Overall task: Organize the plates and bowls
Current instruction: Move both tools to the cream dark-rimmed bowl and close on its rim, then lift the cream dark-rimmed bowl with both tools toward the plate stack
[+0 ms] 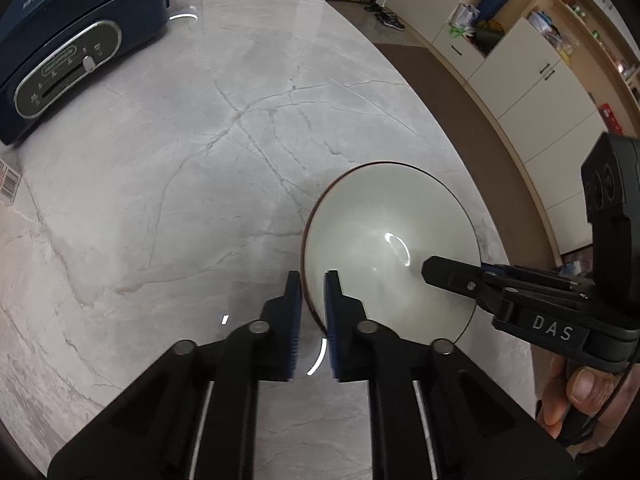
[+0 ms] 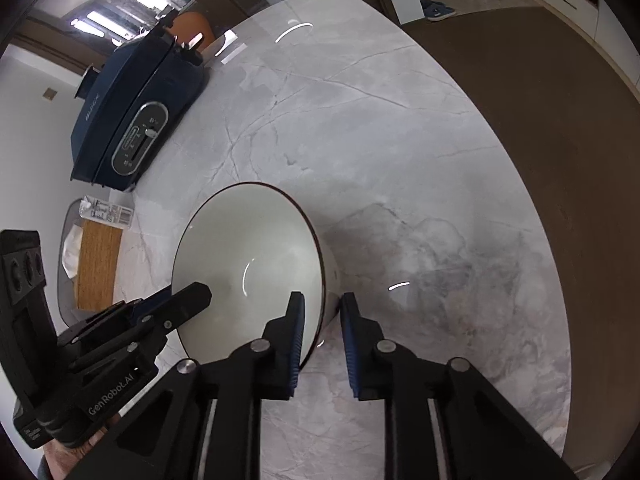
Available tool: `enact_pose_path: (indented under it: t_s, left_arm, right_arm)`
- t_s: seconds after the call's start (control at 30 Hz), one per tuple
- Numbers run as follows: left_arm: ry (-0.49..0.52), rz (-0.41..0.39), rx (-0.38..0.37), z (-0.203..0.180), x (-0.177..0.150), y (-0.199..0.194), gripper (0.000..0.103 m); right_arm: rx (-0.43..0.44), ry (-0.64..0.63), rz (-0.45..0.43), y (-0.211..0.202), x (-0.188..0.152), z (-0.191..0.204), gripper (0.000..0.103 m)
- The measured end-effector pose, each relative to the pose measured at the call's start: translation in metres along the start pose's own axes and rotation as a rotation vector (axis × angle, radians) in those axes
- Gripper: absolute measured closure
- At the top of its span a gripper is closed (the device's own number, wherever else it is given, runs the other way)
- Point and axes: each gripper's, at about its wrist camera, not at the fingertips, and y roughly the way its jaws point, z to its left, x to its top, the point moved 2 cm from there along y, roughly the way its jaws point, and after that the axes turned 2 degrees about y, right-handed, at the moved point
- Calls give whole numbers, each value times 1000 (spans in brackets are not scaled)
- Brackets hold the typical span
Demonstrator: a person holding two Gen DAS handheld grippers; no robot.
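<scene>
A white bowl with a dark rim stands upright on the grey marble table. My left gripper is shut on its left rim, one blue pad inside and one outside. In the right wrist view the same bowl sits left of centre. My right gripper is shut on the opposite wall, with its left pad inside the bowl and its right pad against the outer side. Each view shows the other gripper's finger reaching over the bowl: the right one's finger and the left one's finger.
A dark blue appliance stands at the table's far left. A tissue box with a wooden lid lies near it. The table's rounded edge drops to brown floor. Cabinets line the right wall. A thumb holds the right gripper.
</scene>
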Motion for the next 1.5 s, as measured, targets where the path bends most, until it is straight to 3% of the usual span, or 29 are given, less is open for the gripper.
enact_pose_path:
  t_s: [0.2,0.57,0.87,1.07,1.27,1.5]
  left_arm:
    - [-20,-11,-35,0,-2,-17,94]
    - [-15,-70,-45,-5,-41,-106,94]
    - [-53,-97,-59,1,-121,-181,94]
    - [-92,-91,-59,10,-192,-216,94]
    - [-157,-55,-52,22,-261,-221,94]
    - [-216,-15,-55,34,-304,-207,94]
  right_arm:
    - [26,17,23,-4,-6,1,85]
    - [62,-85,2,-58,-47,43,85]
    - [106,-169,31,-94,-113,80,84]
    - [124,-236,92,-102,-169,104,84]
    - [115,-279,168,-87,-213,117,83]
    - [78,-318,234,-66,-245,126,83]
